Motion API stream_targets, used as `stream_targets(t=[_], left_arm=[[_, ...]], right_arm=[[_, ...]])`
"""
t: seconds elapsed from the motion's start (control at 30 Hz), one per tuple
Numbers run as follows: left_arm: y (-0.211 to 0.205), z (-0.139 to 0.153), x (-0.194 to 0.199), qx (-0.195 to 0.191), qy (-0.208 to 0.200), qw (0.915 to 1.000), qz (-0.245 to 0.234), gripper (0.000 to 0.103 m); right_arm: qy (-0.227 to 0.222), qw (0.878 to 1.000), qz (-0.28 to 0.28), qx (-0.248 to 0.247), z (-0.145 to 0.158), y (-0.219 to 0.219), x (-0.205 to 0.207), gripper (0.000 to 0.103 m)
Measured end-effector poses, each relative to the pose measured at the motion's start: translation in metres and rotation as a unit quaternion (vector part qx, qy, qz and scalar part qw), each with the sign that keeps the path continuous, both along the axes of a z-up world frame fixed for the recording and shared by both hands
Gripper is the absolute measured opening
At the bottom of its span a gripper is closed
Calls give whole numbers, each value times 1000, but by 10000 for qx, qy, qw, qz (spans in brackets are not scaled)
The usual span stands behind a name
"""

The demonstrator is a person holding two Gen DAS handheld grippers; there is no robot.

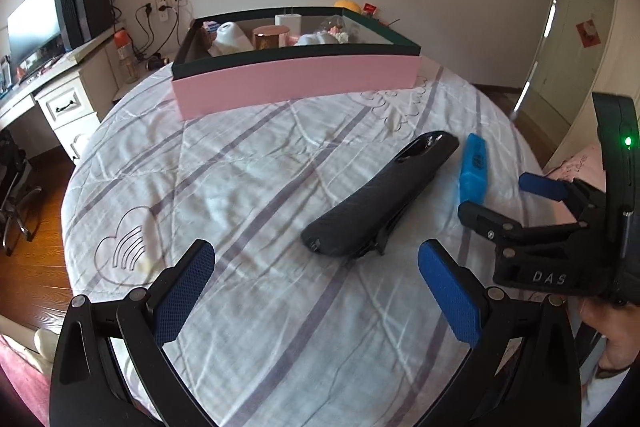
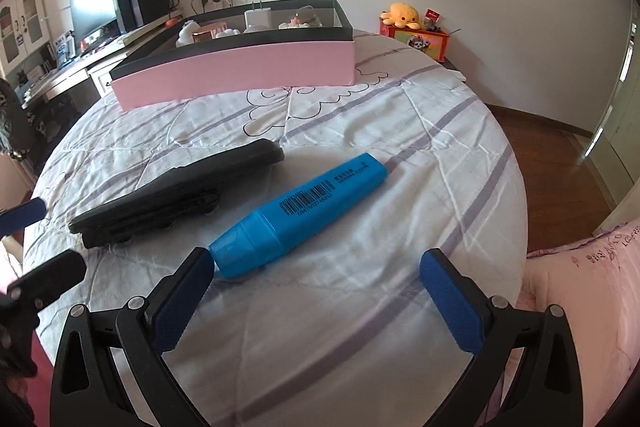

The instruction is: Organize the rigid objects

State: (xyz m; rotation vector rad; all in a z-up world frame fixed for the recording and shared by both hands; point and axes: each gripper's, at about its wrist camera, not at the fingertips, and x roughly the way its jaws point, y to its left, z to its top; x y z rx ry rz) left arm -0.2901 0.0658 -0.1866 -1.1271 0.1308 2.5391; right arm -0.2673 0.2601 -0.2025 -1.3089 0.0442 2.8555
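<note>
A black phone case (image 1: pixel 380 199) lies on the white striped bedcover, also seen in the right wrist view (image 2: pixel 176 195). A blue highlighter marker (image 2: pixel 296 215) lies just right of it, and shows in the left wrist view (image 1: pixel 474 169). My left gripper (image 1: pixel 316 291) is open and empty, just short of the phone case. My right gripper (image 2: pixel 316 291) is open and empty; its left fingertip (image 2: pixel 200 267) is next to the marker's cap end. The right gripper also shows in the left wrist view (image 1: pixel 508 199), open beside the marker.
A pink box with a dark rim (image 1: pixel 296 83) holding several small items stands at the far side of the bed (image 2: pixel 240 67). A desk with a monitor (image 1: pixel 36 23) is at the left. A yellow plush toy (image 2: pixel 404 15) sits on a box at the back right.
</note>
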Motion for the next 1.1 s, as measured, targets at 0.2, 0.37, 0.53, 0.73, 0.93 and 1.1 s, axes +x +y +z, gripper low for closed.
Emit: stream_targets(t=[0.2, 0.37, 0.53, 0.73, 0.93, 1.1], left_arm=[[18, -6, -24, -173, -178, 9996, 97, 103], [19, -12, -42, -297, -287, 9987, 292, 103], [5, -9, -56, -369, -220, 9965, 711, 103], [-12, -11, -51, -305, -200, 9952, 911, 103], [11, -17, -26, -287, -100, 9995, 50, 103], [34, -19, -15, -349, -57, 9990, -261, 101]], right_arm=[[16, 10000, 83, -53, -1, 5, -4, 103], [52, 9999, 138, -77, -1, 8, -6, 103], [73, 9998, 144, -129, -1, 12, -11, 103], [93, 9998, 123, -108, -2, 11, -15, 103], [104, 9998, 130, -111, -1, 14, -16, 103], [86, 9997, 198, -91, -2, 23, -14, 103]])
